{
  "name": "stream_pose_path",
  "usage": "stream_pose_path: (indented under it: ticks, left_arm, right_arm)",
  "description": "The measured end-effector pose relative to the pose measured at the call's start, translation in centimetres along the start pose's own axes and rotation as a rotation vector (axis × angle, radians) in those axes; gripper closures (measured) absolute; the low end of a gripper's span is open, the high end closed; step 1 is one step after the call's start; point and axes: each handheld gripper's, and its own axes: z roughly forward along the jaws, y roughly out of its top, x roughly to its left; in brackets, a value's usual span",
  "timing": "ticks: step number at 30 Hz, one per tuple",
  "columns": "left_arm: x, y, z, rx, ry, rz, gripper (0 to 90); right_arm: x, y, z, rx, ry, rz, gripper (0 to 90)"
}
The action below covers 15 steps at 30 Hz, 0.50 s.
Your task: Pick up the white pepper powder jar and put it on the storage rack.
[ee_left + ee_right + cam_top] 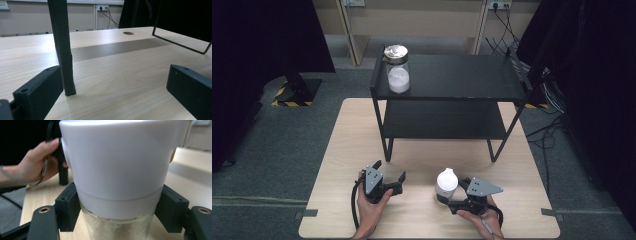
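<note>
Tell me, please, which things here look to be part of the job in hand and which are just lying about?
In hand, judging by the grip:
- white-capped jar, clamped by the right gripper
- black shelf rack, perhaps its destination

Untouched:
- gold-lidded jar on the rack's top
- left gripper, open, holding nothing

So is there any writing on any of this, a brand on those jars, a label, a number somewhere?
No text can be read in these pictures.
White-capped jar held in the right tongs: no print on the side in view.
Gold-lidded jar on the black shelf: no label seen.
Small white plate on the far wall: too blurred to read.
</note>
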Motion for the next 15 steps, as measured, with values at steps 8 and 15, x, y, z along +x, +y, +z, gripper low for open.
stream_pose_path:
  ticks: [8,15]
  left_arm:
    - [0.0,0.0,0.0,-0.001,0.003,0.002,0.1]
    - [0.0,0.0,0.0,-0.002,0.002,0.0,0.1]
  right_arm:
    - [1.2,1.3,-1.7,-0.069,-0.108,-0.016,29.9]
    - [2.5,2.4,-2.7,-0.113,-0.232,-0.018,30.0]
